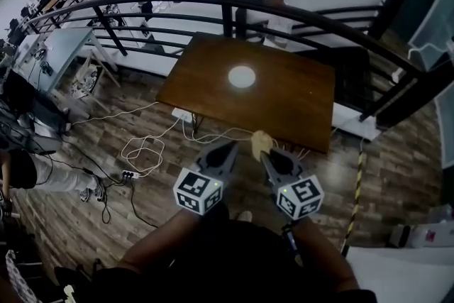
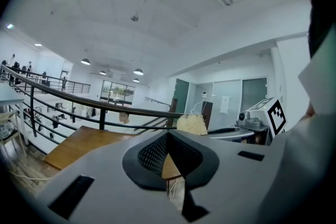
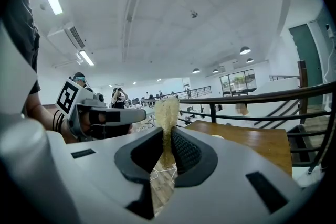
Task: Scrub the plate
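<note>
**Scrubbing not yet begun**

The small round white plate [image 1: 242,76] lies flat near the middle of the brown rectangular wooden table [image 1: 298,110], with bare wood all round it. Both grippers are short of the table's near edge, over the plank floor, and well apart from the plate.

The right gripper [image 3: 167,136] has its jaws clamped on a pale yellow, coarse fibrous scrubbing pad [image 3: 166,113]. The pad is pinched by its lower part, and the upper part stands free above the tips. The left gripper [image 2: 168,136] has its jaws pressed together with nothing between them.

To my eye the plate is stiff, smooth and fairly light. Lying loose on the table's polished top, it will probably skate away under a sideways rub. Its rim is the sensible place to hold it, pinned or pinched by the empty gripper on the side nearest the table's front edge. That would leave the face open for the pad.

The pad looks soft and springy. It should flatten under pressure, and it may fold or work loose if pushed hard.
</note>
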### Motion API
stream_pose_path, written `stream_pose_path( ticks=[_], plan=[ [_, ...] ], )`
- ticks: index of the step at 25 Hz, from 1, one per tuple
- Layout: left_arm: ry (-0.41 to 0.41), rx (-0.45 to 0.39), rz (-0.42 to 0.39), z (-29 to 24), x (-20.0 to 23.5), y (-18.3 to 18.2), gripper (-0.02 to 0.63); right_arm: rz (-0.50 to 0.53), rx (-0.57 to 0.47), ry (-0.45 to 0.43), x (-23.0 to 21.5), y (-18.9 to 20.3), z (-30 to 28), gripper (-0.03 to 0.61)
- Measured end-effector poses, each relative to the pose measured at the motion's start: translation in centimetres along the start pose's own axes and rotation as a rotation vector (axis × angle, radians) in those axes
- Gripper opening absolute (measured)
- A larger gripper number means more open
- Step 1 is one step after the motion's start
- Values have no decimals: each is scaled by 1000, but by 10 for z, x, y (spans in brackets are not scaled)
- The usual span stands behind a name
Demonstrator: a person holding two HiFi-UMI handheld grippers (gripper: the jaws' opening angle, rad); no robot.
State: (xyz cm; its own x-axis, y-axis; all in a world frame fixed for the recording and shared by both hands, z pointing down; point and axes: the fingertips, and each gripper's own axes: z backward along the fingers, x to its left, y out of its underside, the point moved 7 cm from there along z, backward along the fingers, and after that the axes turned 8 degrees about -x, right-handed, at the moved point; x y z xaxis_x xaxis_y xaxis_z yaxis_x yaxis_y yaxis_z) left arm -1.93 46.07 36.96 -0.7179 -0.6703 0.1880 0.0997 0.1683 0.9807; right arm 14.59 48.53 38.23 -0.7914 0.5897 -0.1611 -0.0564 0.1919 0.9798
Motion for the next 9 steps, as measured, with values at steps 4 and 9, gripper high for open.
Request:
stream_pose_path(
  ticks=[4, 9],
  plan=[
    [1, -3, -2, 15, -4, 2, 11, 2, -11, -2, 12, 4, 5, 52],
    [1, -4, -2, 27, -9, 4, 11, -4, -23, -5, 22, 5, 9, 52]
  ],
)
